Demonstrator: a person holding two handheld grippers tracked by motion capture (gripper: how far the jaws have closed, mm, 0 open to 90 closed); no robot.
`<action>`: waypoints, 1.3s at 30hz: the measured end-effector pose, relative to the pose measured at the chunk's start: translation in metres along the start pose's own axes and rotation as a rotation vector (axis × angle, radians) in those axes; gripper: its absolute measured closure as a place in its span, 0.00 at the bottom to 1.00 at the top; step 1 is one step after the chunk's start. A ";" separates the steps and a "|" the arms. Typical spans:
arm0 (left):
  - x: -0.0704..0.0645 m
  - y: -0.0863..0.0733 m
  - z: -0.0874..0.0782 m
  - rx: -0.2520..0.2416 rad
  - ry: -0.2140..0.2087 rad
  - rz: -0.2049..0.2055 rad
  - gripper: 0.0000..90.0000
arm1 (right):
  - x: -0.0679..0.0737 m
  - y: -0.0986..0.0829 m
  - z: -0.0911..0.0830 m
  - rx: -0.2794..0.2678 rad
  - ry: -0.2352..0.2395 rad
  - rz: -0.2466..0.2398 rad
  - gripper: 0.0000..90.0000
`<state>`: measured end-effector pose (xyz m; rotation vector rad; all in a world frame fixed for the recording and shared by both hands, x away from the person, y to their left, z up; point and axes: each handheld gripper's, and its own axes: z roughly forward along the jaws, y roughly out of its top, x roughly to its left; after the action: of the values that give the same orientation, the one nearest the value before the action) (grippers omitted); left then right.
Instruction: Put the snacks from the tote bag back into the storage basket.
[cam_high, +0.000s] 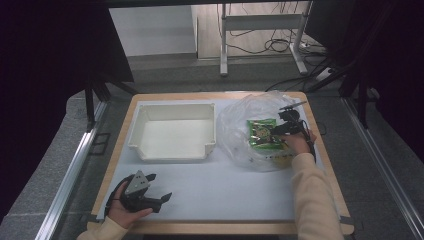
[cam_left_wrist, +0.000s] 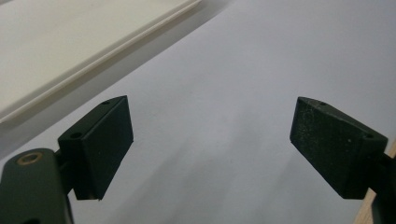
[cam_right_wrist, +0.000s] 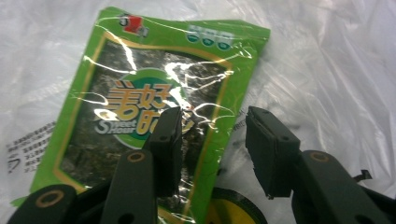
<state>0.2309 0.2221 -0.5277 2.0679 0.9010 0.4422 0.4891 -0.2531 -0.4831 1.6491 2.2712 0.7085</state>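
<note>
The white bin (cam_high: 172, 131) is empty; right tongs (cam_right_wrist: 214, 140), apart, straddle the green snack packet (cam_right_wrist: 140, 107) edge inside the plastic bag (cam_high: 235, 125); left tongs (cam_left_wrist: 210, 144) wait, spread wide.

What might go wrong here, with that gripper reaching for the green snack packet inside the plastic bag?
Two risks, as I judge it. The right gripper is open over the edge of the green packet, which lies under the clear plastic bag; closing might pinch bag film with or instead of the packet. Lifting could then drag the whole loose bag, since the left gripper sits open and apart, not steadying it.
</note>
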 end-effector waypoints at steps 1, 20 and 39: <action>0.000 0.000 0.000 0.000 0.000 0.000 0.15 | 0.000 0.000 0.001 0.004 -0.003 0.007 0.64; -0.001 0.000 -0.001 -0.002 0.001 0.006 0.15 | 0.012 0.002 0.008 0.070 -0.050 0.042 0.89; 0.000 0.000 -0.002 -0.004 0.000 0.004 0.15 | 0.016 0.001 -0.003 -0.014 -0.027 0.036 0.98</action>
<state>0.2300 0.2229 -0.5265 2.0666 0.8960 0.4455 0.4830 -0.2388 -0.4788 1.6866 2.2189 0.7047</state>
